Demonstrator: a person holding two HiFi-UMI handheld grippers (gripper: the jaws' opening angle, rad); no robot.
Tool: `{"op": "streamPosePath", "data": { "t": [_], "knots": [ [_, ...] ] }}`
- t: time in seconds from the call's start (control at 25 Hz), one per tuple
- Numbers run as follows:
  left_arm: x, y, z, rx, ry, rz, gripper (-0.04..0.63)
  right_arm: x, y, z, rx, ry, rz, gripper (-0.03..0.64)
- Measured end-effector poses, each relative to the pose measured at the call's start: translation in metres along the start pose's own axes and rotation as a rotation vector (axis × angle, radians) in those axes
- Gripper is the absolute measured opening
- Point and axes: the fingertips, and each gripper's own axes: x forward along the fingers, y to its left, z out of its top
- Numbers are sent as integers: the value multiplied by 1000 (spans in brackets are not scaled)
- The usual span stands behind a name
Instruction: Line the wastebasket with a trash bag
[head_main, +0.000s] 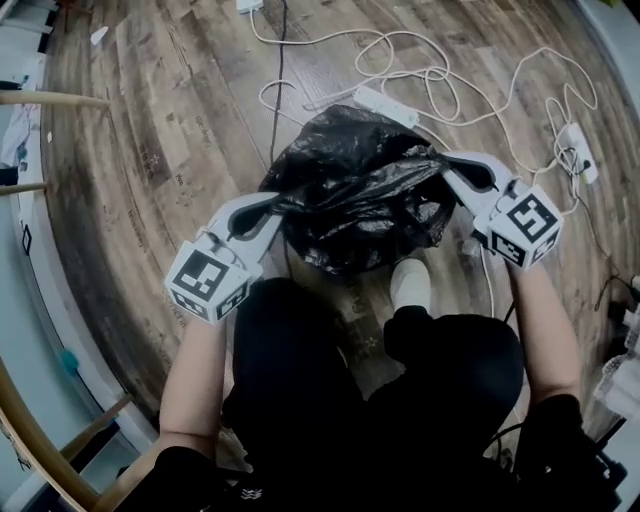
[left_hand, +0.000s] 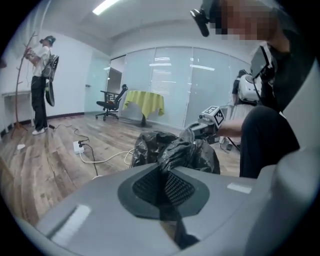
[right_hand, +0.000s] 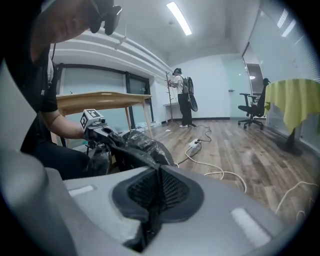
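stretching open the black crinkled plastic trash bag (head_main: 355, 190), low over the wooden floor (head_main: 180, 130). pinched tight at opposite rim edges by left gripper (head_main: 278, 207) and right gripper (head_main: 450, 172). cannot make out the wastebasket beneath. next, likely: draw rim down evenly, without tearing.

Anything beneath the crumpled trash bag (head_main: 355, 190) (wastebasket included) out of sight
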Motion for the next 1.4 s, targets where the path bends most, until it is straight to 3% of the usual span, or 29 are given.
{"op": "streamPosePath", "data": {
  "t": [0.16, 0.28, 0.4, 0.56, 0.68, 0.92, 1.08, 1.16, 1.24, 1.4],
  "knots": [
    [9, 44, -13, -225, -29, 12, 6, 29, -24, -9, 25, 36, 18, 2],
    [20, 52, -26, -293, -30, 5, 6, 47, -35, -24, 63, 59, 15, 2],
    [26, 42, -28, -182, -1, 11, 6, 53, -41, -28, 77, 39, 4, 2],
    [26, -18, -20, 27, 65, -120, 6, 22, -28, -7, 15, -39, 9, 2],
    [23, -51, -19, 116, 75, -179, 6, -22, -17, 8, 1, -81, -33, 2],
    [17, -90, 31, 85, -30, -298, 7, -107, 1, 39, -18, -108, -136, 2],
    [1, -105, 66, -51, -123, -382, 7, -139, 22, 76, -37, -139, -146, 2],
    [-9, -92, 77, -120, -152, -369, 6, -138, 33, 101, -64, -160, -112, 2],
    [-14, -68, 77, -149, -144, -292, 6, -125, 43, 121, -83, -170, -53, 2],
    [-17, -21, 47, -63, 38, -95, 6, -70, 64, 131, -142, -103, 91, 2]
  ]
}}
